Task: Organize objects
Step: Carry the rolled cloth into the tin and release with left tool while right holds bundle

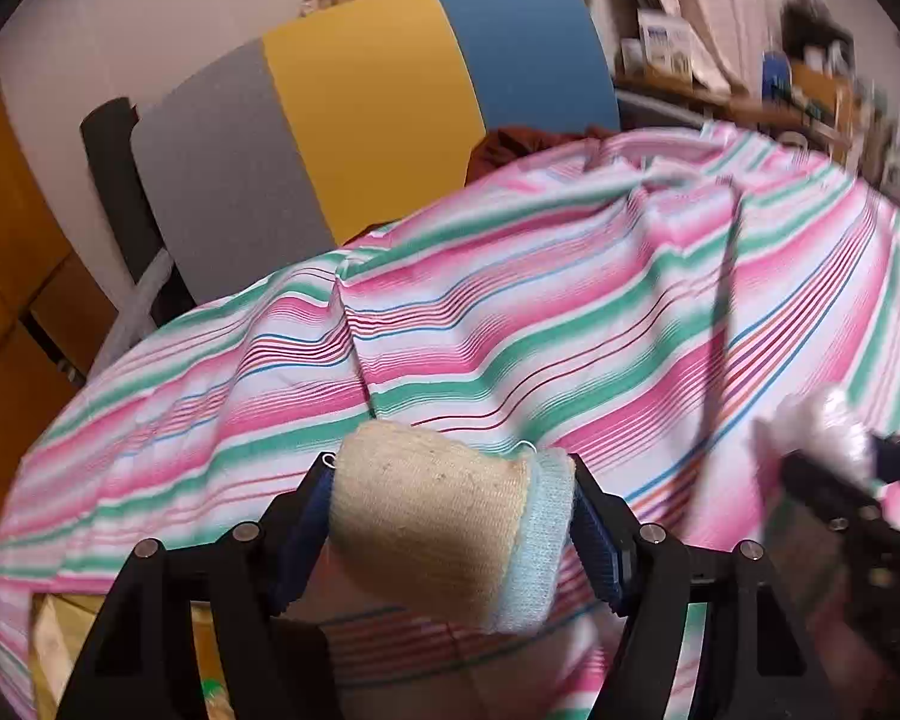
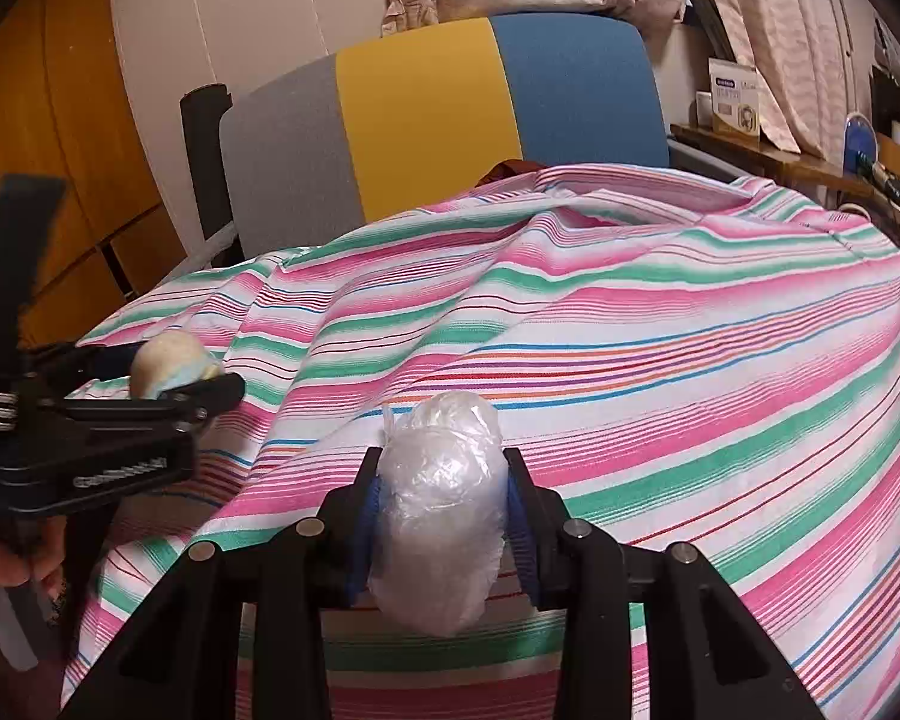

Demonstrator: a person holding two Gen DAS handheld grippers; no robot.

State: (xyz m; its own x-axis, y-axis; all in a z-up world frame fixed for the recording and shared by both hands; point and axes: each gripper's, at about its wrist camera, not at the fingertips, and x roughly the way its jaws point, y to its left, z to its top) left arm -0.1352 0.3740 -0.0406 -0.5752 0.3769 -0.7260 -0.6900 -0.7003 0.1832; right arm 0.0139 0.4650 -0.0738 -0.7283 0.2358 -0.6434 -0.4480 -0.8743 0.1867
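A rolled beige sock (image 1: 444,516) with a pale blue cuff is pinched between the blue pads of the left gripper (image 1: 450,516), its rounded end projecting ahead of the fingertips and its cuff lying against the right-hand pad. A crumpled clear plastic bag (image 2: 444,516) is clamped between the pads of the right gripper (image 2: 444,510), bulging both ahead of and behind the fingers, with a small twisted tail seen at its upper left. Both bundles are held above a cloth striped in pink, green and white (image 2: 630,360), which is spread in folds beneath and ahead of both tools. In the right wrist view the left gripper is seen off to the left, the sock showing at its tip, and part of a hand (image 2: 0,570) is seen on its handle. Beyond the cloth, ahead of both tools, a chair back (image 2: 438,114) panelled in grey, yellow and blue is visible. Cluttered shelves (image 2: 810,138) are seen far to the right.
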